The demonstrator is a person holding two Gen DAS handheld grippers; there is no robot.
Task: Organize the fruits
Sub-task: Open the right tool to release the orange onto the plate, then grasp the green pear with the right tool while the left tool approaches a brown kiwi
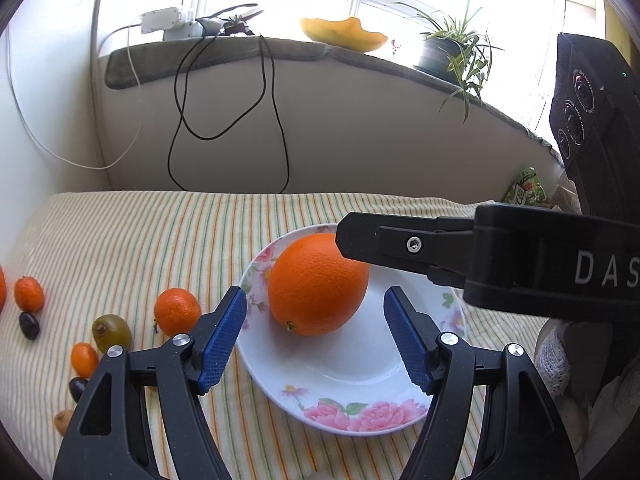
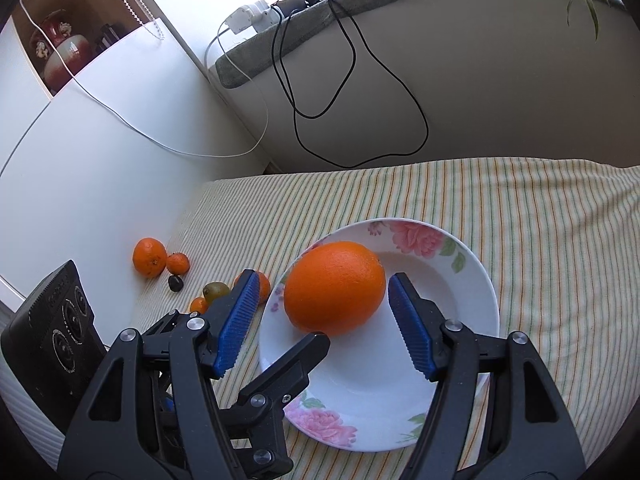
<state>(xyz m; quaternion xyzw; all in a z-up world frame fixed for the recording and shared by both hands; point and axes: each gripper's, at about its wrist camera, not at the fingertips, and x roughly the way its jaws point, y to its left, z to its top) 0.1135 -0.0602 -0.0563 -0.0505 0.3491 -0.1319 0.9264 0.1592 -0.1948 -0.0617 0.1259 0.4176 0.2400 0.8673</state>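
Observation:
A large orange [image 1: 318, 284] [image 2: 334, 288] lies on a white plate with a pink flower pattern [image 1: 352, 380] [image 2: 460, 280] on the striped cloth. My left gripper [image 1: 316, 292] is open just short of the orange, its blue pads [image 1: 222, 340] clear of the fruit. My right gripper [image 2: 323, 276] is also open, straddling the orange; a gap shows at its left pad, and the right pad [image 2: 408, 320] stands close beside the peel. Each gripper's black finger shows in the other's view, near the orange. Left of the plate lie mandarins [image 1: 177, 312] [image 2: 149, 257], a kiwi [image 1: 111, 333] [image 2: 216, 291], a kumquat [image 1: 84, 359] and dark small fruits [image 1: 29, 325].
Behind the table runs a padded windowsill [image 1: 280, 50] with a power strip [image 1: 164, 20], dangling black cables [image 1: 276, 120] [image 2: 360, 60], a yellow dish [image 1: 344, 34] and a potted plant [image 1: 448, 52]. A white cabinet [image 2: 100, 140] stands at the table's left edge. Striped cloth [image 2: 560, 240] extends right of the plate.

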